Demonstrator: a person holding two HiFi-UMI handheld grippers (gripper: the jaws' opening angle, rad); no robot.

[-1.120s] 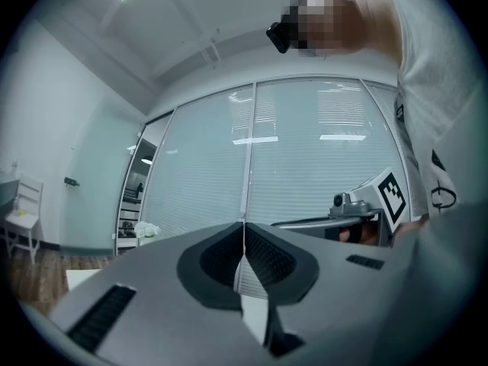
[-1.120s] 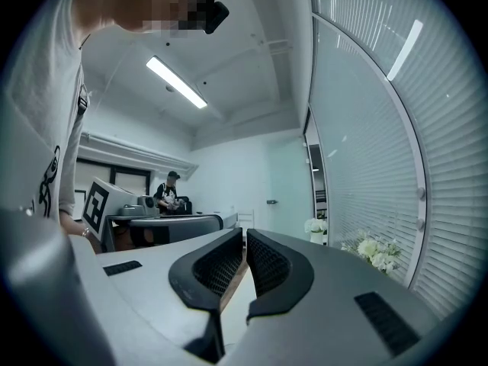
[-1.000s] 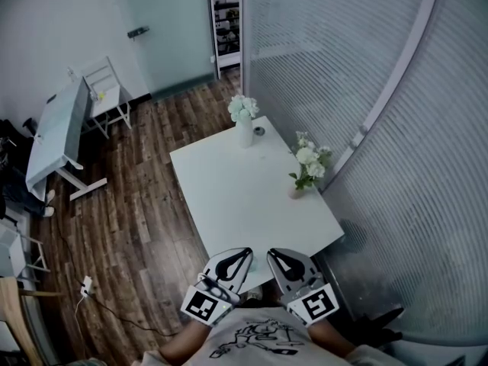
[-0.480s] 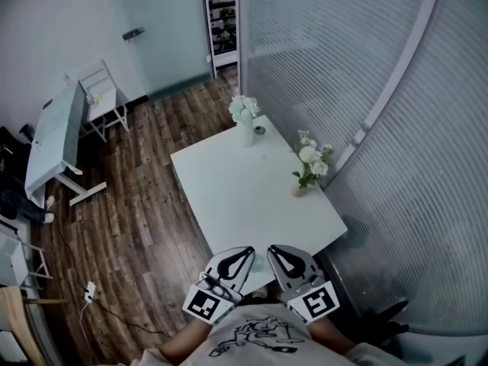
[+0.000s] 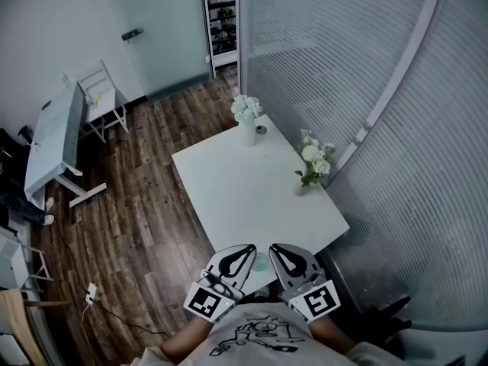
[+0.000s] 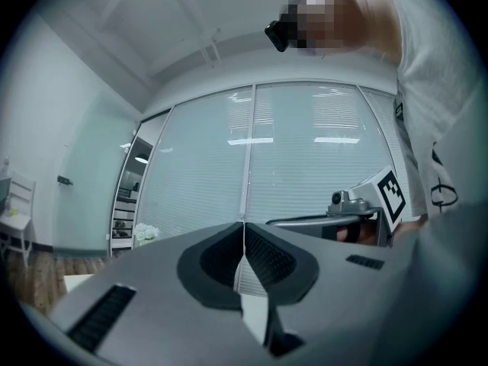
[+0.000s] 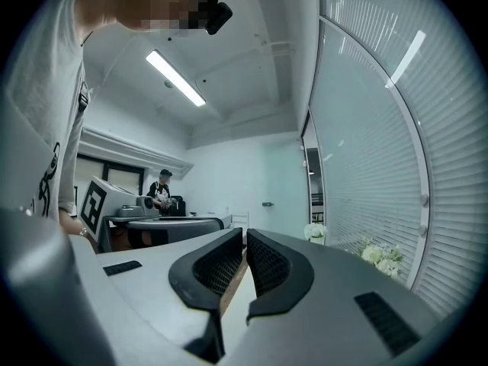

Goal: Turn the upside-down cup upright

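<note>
In the head view my left gripper (image 5: 249, 248) and right gripper (image 5: 274, 248) are side by side at the near edge of the white table (image 5: 244, 193), close to the person's torso. Both are shut with nothing between the jaws. A small pale, glassy thing (image 5: 261, 263), perhaps the cup, shows between them at the table's edge; it is mostly hidden and I cannot tell which way up it stands. The left gripper (image 6: 244, 224) and the right gripper (image 7: 245, 232) each show pads pressed together in their own views, pointing level across the room.
Two vases of white flowers stand on the table, one at the far end (image 5: 245, 120), one at the right edge (image 5: 312, 166). A small dark object (image 5: 261, 130) lies by the far vase. Glass walls with blinds (image 5: 366, 90) run along the right; a folded table (image 5: 49, 139) is at the left.
Both grippers stay shut and side by side at the table's near edge. Only the head view has shifted slightly.
</note>
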